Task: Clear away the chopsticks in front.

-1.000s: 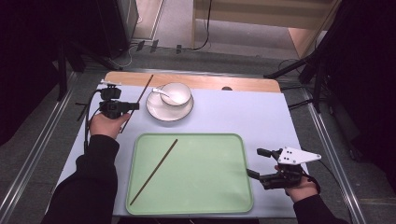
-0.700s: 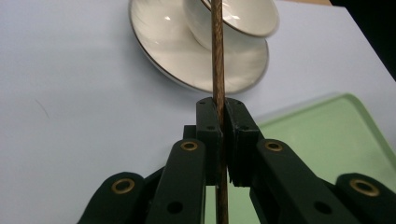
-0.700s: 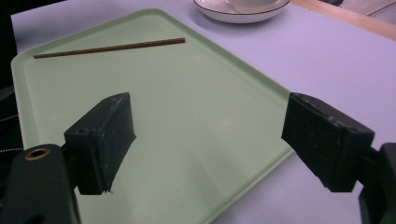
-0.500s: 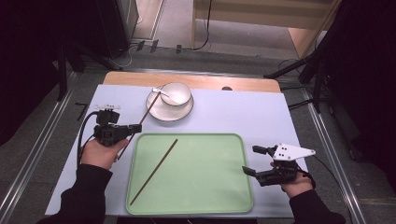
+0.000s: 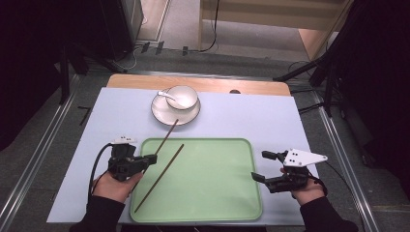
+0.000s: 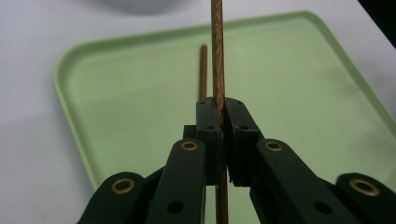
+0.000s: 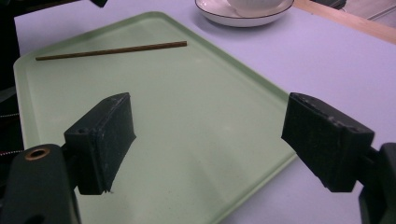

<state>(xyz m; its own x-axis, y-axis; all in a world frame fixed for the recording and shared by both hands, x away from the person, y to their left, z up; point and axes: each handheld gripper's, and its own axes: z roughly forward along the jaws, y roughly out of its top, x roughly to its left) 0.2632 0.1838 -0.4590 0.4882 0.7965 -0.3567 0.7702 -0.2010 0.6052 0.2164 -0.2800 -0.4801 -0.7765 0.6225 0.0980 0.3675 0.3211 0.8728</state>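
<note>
L gripper (image 5: 153,157) w/ chopstick (image 5: 167,135) moved to tray (image 5: 217,193).

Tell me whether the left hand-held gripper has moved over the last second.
Yes. The left hand-held gripper came toward the person, from beside the saucer to the green tray's left edge.

No readable text, no labels, no brands — nothing legible on any surface
</note>
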